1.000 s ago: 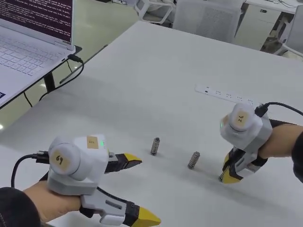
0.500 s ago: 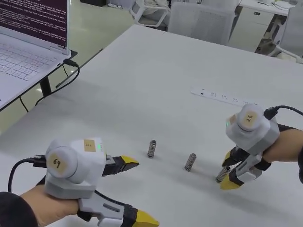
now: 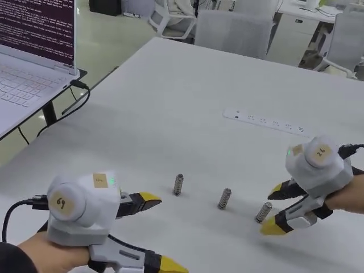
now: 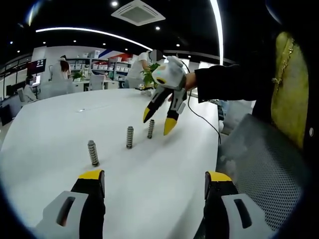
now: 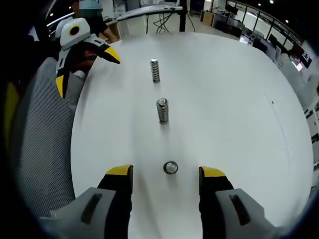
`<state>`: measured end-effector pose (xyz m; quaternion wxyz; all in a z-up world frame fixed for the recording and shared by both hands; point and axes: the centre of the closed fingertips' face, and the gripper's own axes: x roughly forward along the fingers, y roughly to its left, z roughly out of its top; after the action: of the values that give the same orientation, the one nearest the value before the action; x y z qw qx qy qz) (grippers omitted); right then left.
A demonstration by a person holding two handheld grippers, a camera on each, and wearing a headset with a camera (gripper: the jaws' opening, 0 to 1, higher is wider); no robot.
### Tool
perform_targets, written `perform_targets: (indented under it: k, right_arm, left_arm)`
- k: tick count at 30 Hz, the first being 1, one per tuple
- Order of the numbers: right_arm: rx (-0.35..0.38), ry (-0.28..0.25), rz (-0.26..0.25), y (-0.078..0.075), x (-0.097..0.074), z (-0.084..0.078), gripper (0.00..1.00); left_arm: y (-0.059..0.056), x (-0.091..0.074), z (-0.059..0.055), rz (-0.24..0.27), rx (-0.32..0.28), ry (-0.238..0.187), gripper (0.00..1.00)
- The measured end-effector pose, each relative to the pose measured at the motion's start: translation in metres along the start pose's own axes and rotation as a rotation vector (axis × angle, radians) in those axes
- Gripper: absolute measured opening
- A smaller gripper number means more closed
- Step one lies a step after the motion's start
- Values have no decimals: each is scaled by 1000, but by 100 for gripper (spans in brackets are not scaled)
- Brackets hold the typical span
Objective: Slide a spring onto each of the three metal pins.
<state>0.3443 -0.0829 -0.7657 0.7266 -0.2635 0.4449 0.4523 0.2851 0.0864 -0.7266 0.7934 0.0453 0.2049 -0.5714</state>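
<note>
Three grey coiled metal springs [image 3: 224,198]: upright, in a row. Yellow-tipped right gripper [image 5: 166,172] jaws released, flanking the rightmost; left gripper [image 4: 154,176] likewise released.

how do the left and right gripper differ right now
The right gripper has the end spring between its open jaws, not touching it; the left gripper has only bare table between its jaws. The right gripper tilts down, looking onto that spring's top; the left gripper points level along the table. Both are open, yellow-tipped and holding nothing.
</note>
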Motion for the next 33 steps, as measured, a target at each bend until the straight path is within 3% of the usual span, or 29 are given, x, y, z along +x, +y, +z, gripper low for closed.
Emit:
perform_targets:
  k: [1, 7, 20, 24, 33]
  right_arm:
    - [8, -34, -29, -3, -2, 4, 54]
    - [53, -130, -63, -2, -13, 9, 59]
    - [100, -248, -126, 3, -33, 12, 67]
    - [120, -308, -151, 4, -42, 18, 70]
    - [136, -397, -193, 16, -62, 23, 74]
  left_arm:
    - [0, 0, 0, 0, -1, -1, 79]
    - [1, -2, 1, 10, -8, -3, 79]
    - [2, -6, 6, 21, -7, -3, 79]
    - [2, -7, 8, 25, -4, -6, 79]
    - [2, -10, 14, 36, -3, -20, 79]
